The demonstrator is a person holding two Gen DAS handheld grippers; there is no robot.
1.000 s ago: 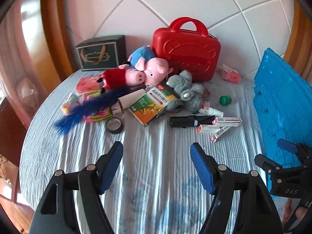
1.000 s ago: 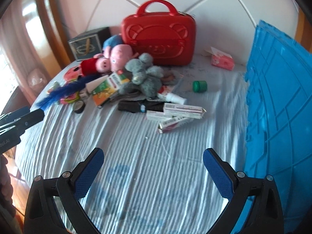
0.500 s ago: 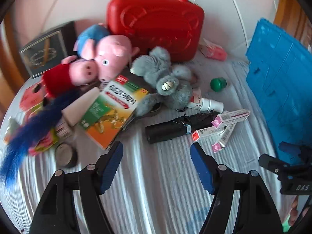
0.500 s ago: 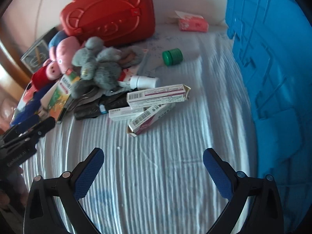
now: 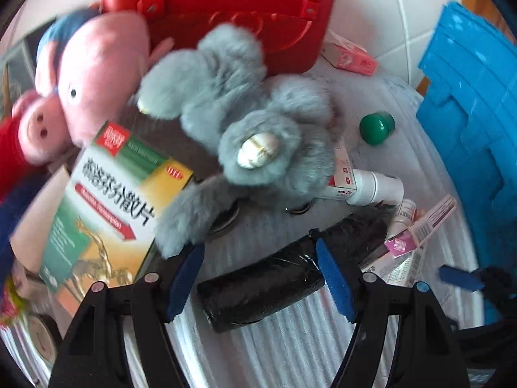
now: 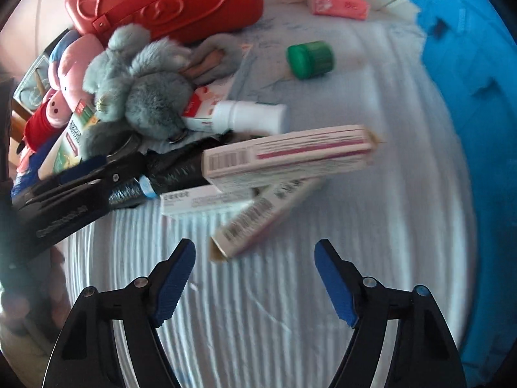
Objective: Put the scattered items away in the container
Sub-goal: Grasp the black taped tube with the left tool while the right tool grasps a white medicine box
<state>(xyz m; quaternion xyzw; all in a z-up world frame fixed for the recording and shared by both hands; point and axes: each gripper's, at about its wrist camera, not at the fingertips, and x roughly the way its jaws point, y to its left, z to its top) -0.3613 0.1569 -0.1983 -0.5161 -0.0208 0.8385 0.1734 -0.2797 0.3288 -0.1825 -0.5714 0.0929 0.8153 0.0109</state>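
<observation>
A black folded umbrella (image 5: 261, 287) lies on the white cloth, and my open left gripper (image 5: 258, 278) straddles its near end without closing on it. A grey plush toy (image 5: 245, 129) lies just beyond it, beside a green and white medicine box (image 5: 106, 200). My open right gripper (image 6: 255, 278) hovers just short of three long pink and white cartons (image 6: 284, 158), the lowest (image 6: 258, 220) nearest its fingers. The blue container (image 6: 471, 103) stands to the right. The left gripper also shows in the right wrist view (image 6: 84, 174), over the umbrella (image 6: 174, 168).
A red case (image 5: 226, 9) stands against the wall behind a pink pig plush (image 5: 93, 71). A green cap (image 6: 310, 59), a white bottle (image 6: 248, 118) and a pink tissue pack (image 6: 336, 3) lie on the cloth (image 6: 290, 307). A tape roll (image 5: 42, 333) is at far left.
Both grippers have moved forward toward the pile. The left now reaches the black umbrella with its fingers either side; the right has closed in on the long cartons. Both stay open.
</observation>
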